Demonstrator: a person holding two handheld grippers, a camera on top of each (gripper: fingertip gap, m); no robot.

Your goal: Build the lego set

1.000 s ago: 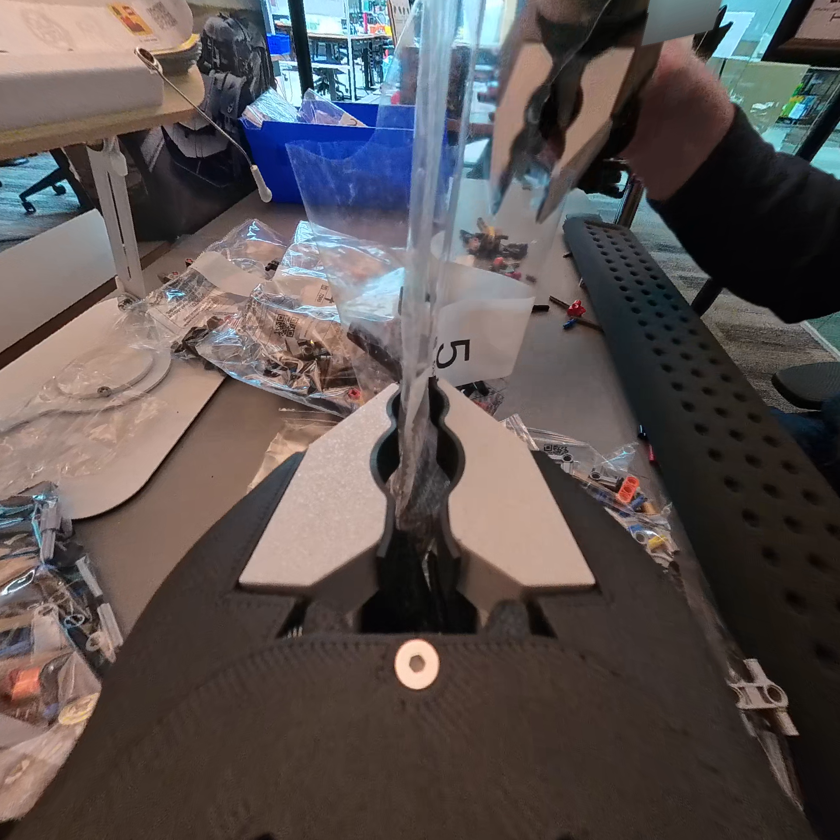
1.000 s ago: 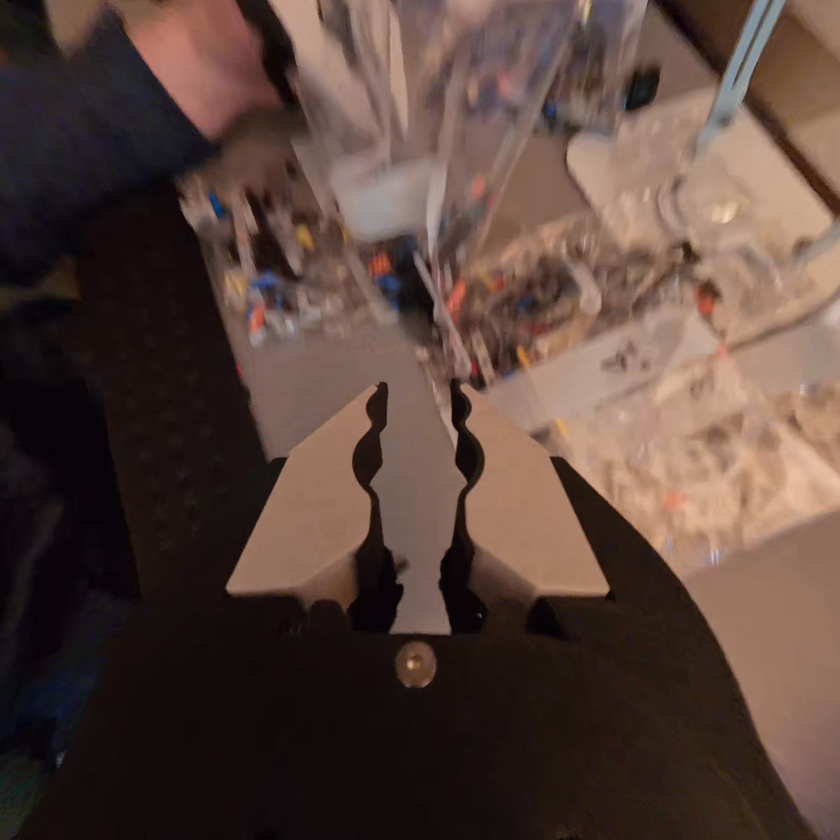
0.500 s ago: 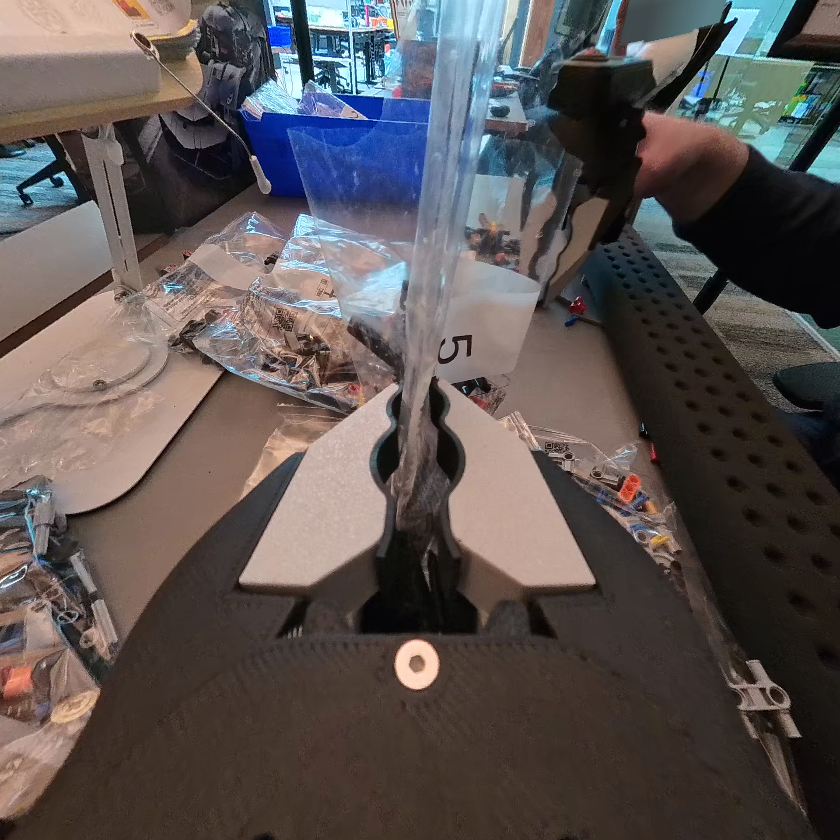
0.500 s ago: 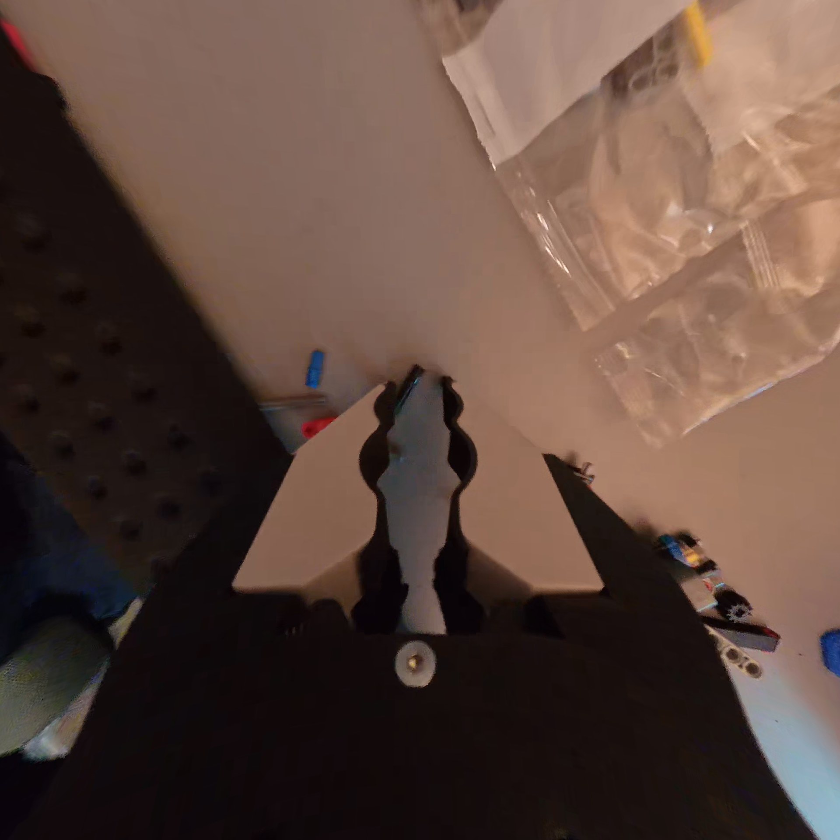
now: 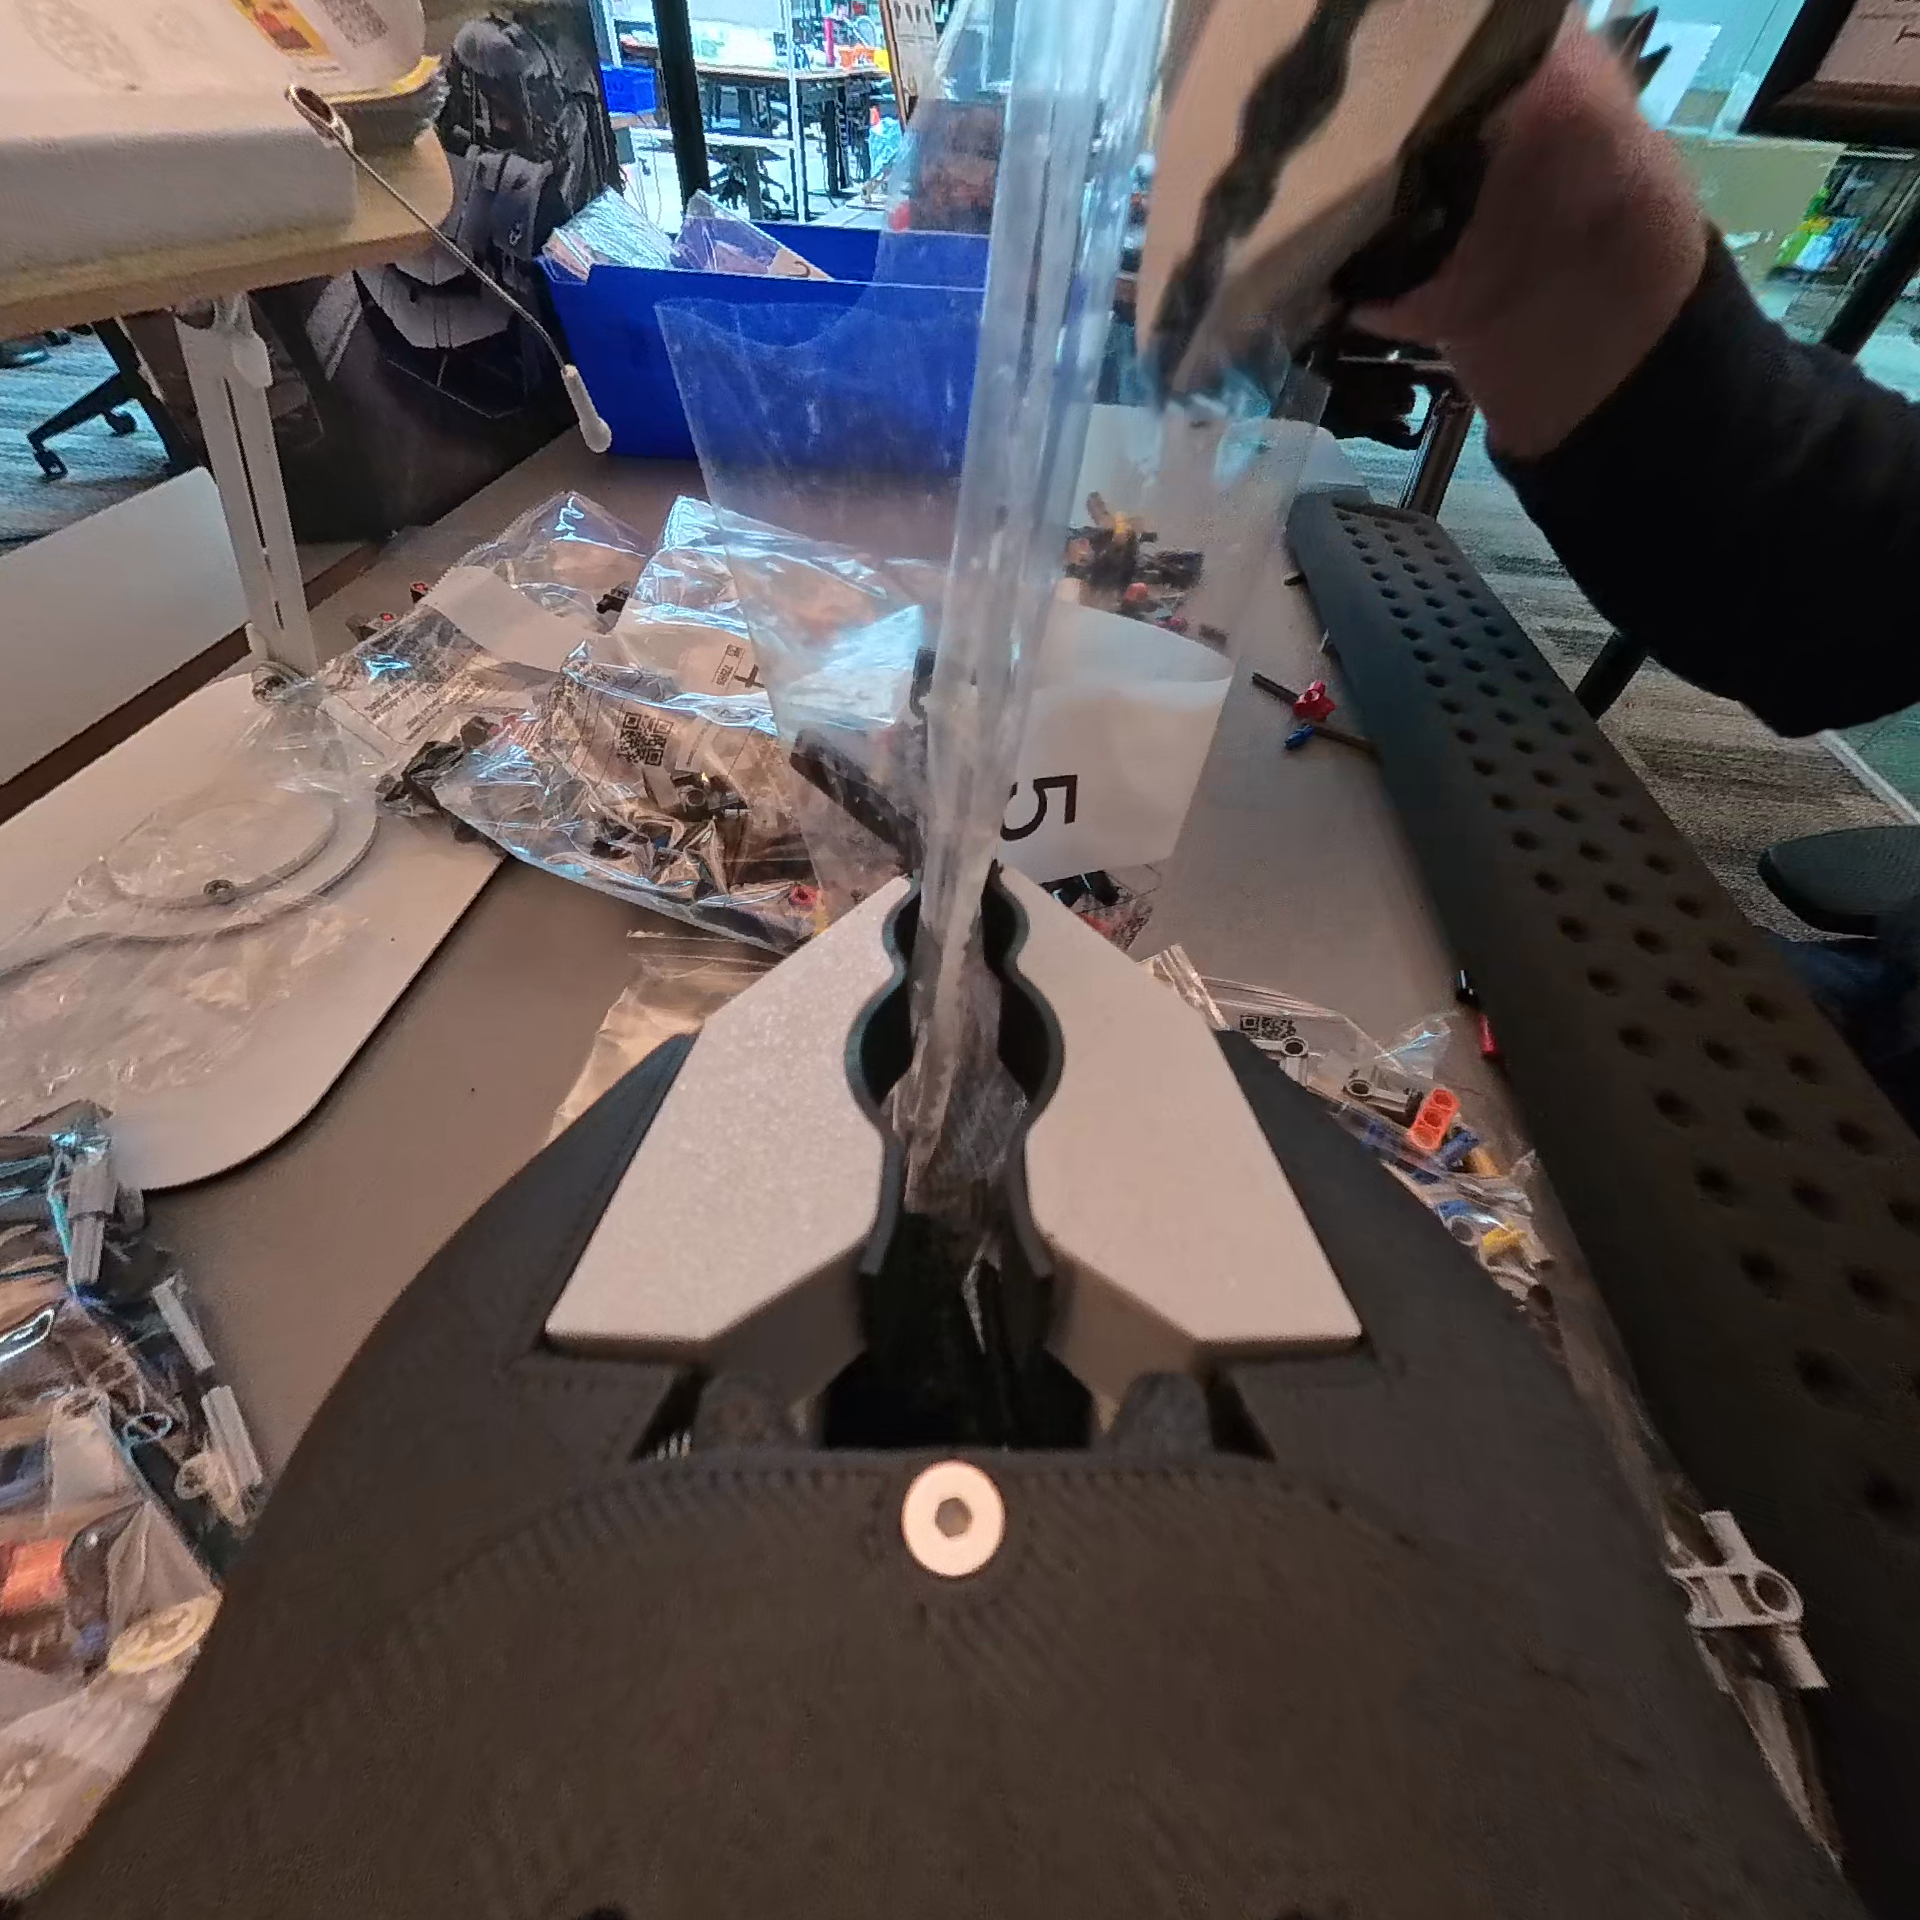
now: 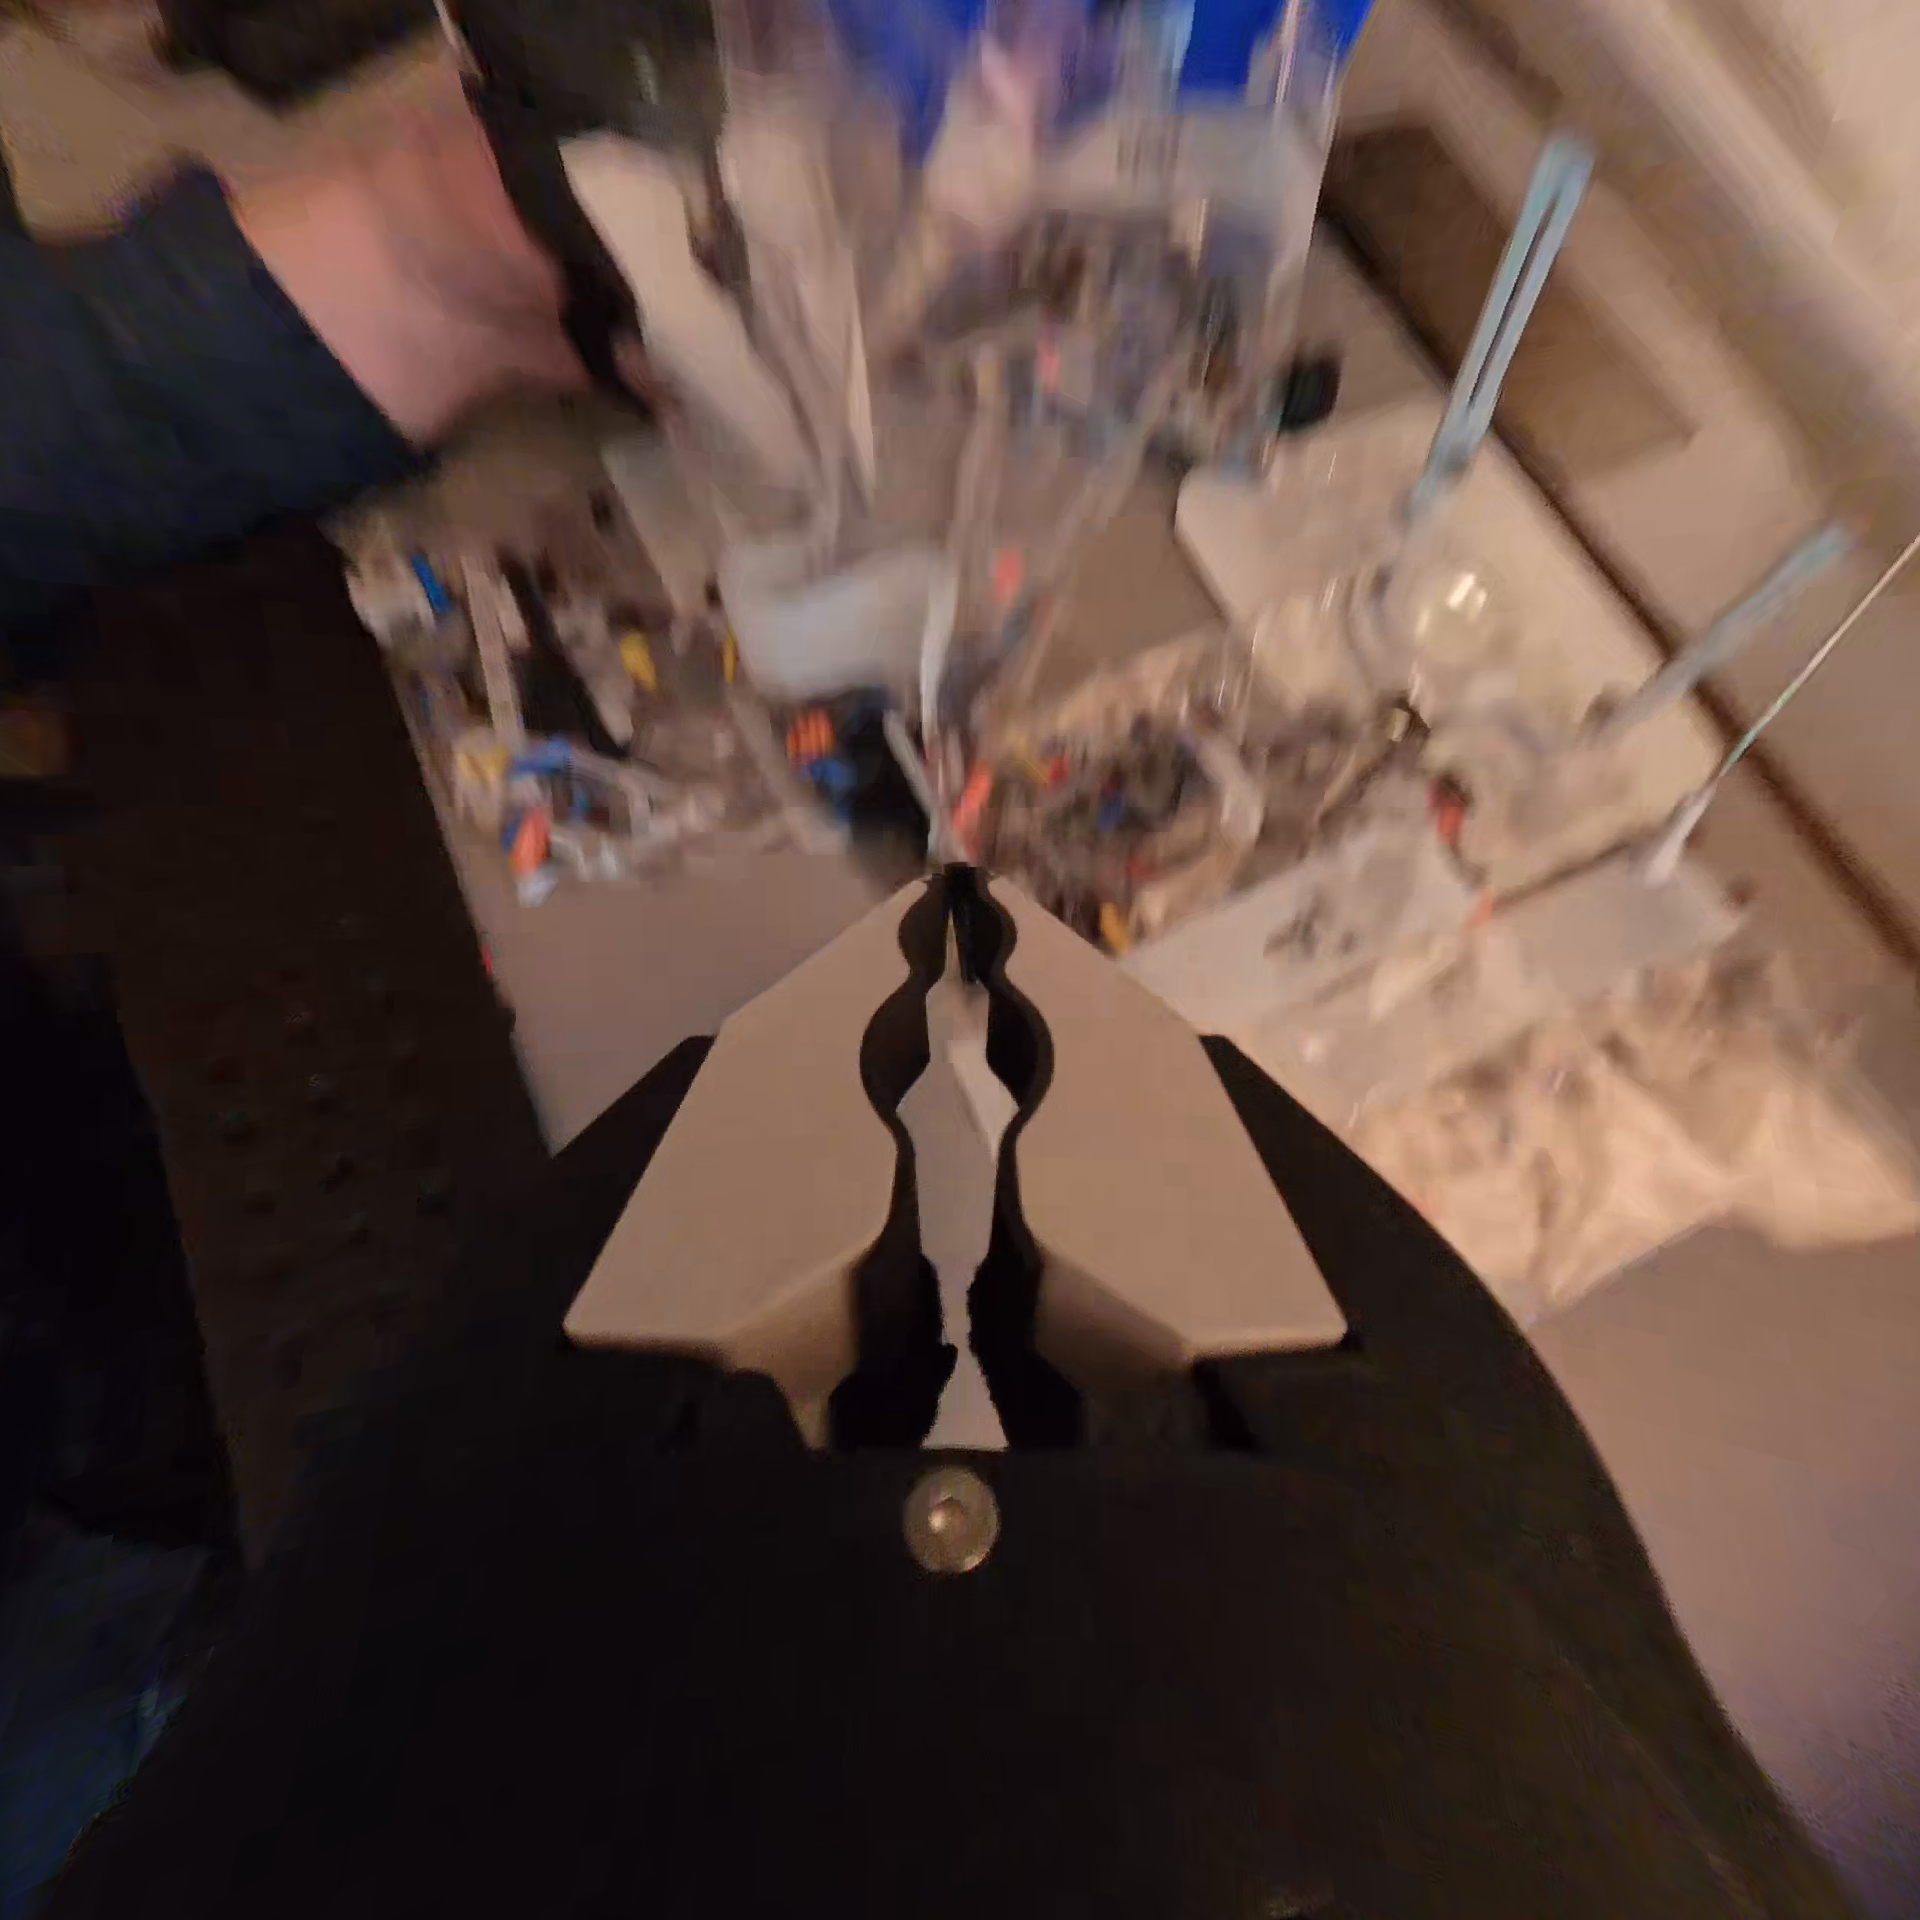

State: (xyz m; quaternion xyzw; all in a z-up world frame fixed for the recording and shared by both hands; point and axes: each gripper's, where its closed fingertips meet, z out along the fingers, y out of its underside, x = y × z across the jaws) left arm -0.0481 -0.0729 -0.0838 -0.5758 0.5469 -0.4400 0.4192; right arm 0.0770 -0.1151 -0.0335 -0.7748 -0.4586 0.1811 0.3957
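In the left wrist view my left gripper [image 5: 956, 894] is shut on the bottom edge of a clear plastic bag [image 5: 831, 468] with a white numbered label [image 5: 1122, 748] and holds it upright above the grey table [image 5: 436, 1060]. A few small lego pieces [image 5: 1122, 551] lie inside it. My right gripper [image 5: 1184, 343], held by a hand, is at the bag's upper right edge. In the blurred right wrist view my right gripper [image 6: 958, 891] has its tips pinched on a small black piece [image 6: 963, 925], with the bag [image 6: 1039, 312] just ahead.
Several sealed bags of lego parts [image 5: 582, 727] lie on the table's middle and left [image 5: 83, 1351]. A small bag of coloured pieces [image 5: 1403, 1122] lies right. A black perforated bar [image 5: 1558, 831] runs along the right edge. A white stand base [image 5: 208, 935] and a blue bin [image 5: 623, 312] are behind. One gripper's finger ends stand about 15 centimeters off the other's. My right tips are roughly 20 centimeters from the black perforated bar [image 5: 1558, 831].
My right gripper dipped to the table, closed on a small black piece, and rose back to the top of the bag. My left gripper kept holding the bag still.
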